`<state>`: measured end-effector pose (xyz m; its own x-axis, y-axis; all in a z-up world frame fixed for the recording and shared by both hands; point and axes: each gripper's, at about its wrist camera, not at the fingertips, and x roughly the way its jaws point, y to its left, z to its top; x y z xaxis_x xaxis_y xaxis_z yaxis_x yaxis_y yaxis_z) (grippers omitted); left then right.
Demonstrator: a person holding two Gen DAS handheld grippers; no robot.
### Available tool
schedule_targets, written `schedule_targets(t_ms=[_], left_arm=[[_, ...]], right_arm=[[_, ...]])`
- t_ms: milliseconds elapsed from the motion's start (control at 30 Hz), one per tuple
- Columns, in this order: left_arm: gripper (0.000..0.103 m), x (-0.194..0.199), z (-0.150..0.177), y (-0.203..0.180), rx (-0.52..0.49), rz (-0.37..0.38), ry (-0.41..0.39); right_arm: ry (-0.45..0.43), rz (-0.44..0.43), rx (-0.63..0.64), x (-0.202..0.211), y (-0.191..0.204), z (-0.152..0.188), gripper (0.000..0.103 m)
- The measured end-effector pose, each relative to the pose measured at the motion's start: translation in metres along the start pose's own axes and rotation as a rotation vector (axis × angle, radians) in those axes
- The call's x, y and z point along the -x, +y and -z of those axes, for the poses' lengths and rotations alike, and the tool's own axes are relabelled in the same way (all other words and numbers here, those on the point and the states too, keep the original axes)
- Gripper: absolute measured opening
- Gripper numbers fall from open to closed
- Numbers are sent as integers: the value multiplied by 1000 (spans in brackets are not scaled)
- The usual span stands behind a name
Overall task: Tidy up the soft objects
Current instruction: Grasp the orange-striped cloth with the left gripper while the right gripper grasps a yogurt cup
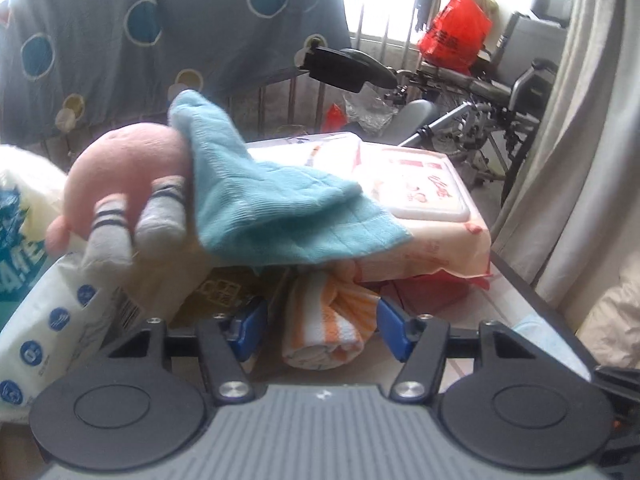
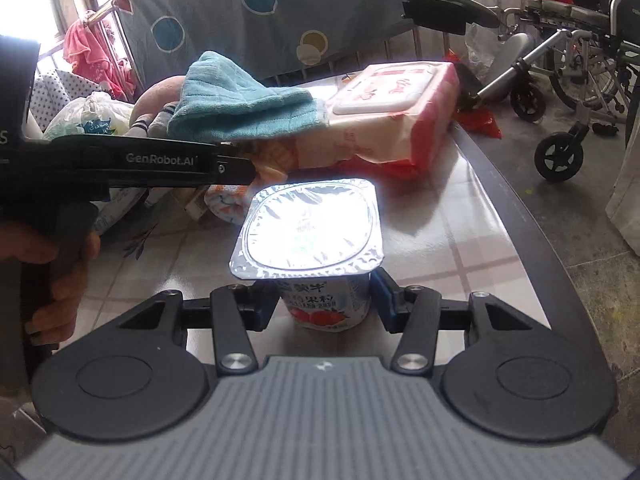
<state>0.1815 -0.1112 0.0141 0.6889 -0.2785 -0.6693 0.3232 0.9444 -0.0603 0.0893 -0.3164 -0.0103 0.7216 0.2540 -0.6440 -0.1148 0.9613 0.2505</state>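
Two blue fingertips of the left gripper (image 1: 322, 330) stand wide apart on either side of a rolled orange-striped towel (image 1: 326, 326), not clearly touching it. Beyond it, a teal cloth (image 1: 280, 204) drapes from a pink plush toy (image 1: 132, 176) onto a wet-wipes pack (image 1: 428, 196).

From the right wrist, the right gripper (image 2: 324, 306) flanks a yogurt cup (image 2: 320, 304) loosely, open, on the checked tabletop (image 2: 452, 240). A wheelchair (image 2: 568, 80) stands beyond the table, with a dotted grey sheet (image 2: 256, 12) hanging behind.

left gripper (image 1: 323, 326): jaws spread, level | right gripper (image 2: 325, 300): jaws spread, level, low
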Motion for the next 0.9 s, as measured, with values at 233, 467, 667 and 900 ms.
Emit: schedule_targets(t_ms=[233, 467, 667, 900], left_arm=[[31, -10, -2, -7, -35, -22, 42], [31, 44, 27, 4, -53, 49, 158], [45, 105, 64, 34, 14, 52, 234], [86, 105, 52, 29, -53, 15, 160]], right_arm=[[-17, 33, 14, 7, -2, 7, 49], [-13, 29, 9, 11, 2, 9, 49], [19, -28, 13, 28, 14, 21, 49], [9, -53, 36, 29, 26, 24, 52]])
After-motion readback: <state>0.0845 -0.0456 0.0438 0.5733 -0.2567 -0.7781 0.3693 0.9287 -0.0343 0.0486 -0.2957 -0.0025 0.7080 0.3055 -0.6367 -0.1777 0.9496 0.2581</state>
